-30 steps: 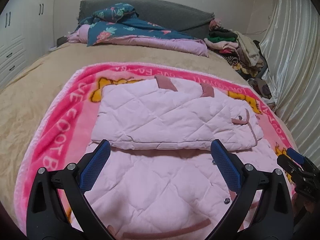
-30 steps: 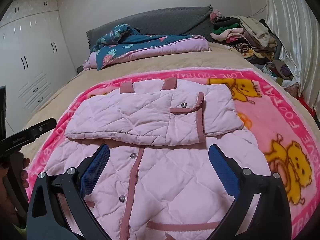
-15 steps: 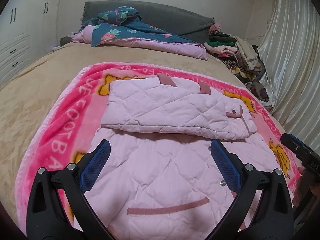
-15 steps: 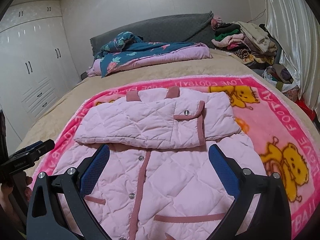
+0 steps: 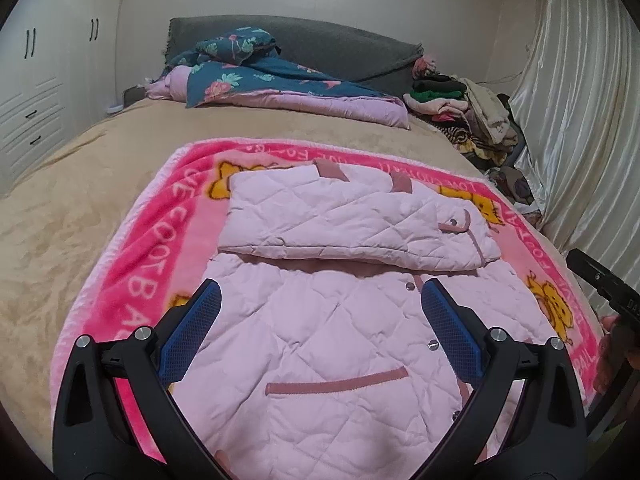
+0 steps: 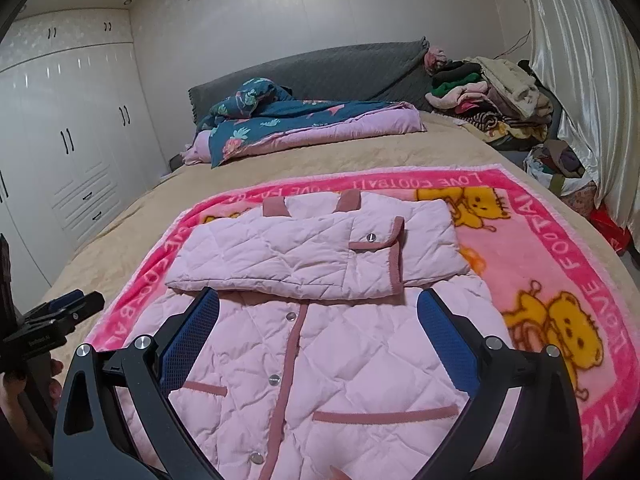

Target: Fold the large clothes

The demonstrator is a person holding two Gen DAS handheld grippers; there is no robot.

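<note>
A wide bed with a tan plush cover [image 5: 80,208] fills both views, with a grey padded headboard [image 6: 320,68] at its far end and white wardrobe doors [image 6: 60,152] along one side. A pale satin curtain [image 5: 580,120] hangs on the other side. Spread over the bed is a bright pink fleece blanket with yellow cartoon bears and white lettering [image 6: 560,264]. On the middle of that blanket lies the pale pink quilted jacket with dusty rose trim [image 6: 328,344], front side up, its snap placket running toward the camera. Its sleeves [image 6: 304,252] are folded across the upper part into a flat band, one cuff with a snap resting on top. A rumpled dark teal floral quilt with lilac lining [image 5: 280,84] sits near the headboard, and a heap of mixed clothes [image 6: 492,92] is stacked in the far corner beside the curtain.

The left tool [image 5: 320,328] hovers above the lower half of the jacket, its blue-padded fingers spread wide apart and holding nothing. The right tool [image 6: 318,332] hangs over the same part of the garment, its fingers likewise spread wide and empty. Each tool also shows at the edge of the other's view, gripped by a hand [image 6: 28,384].
</note>
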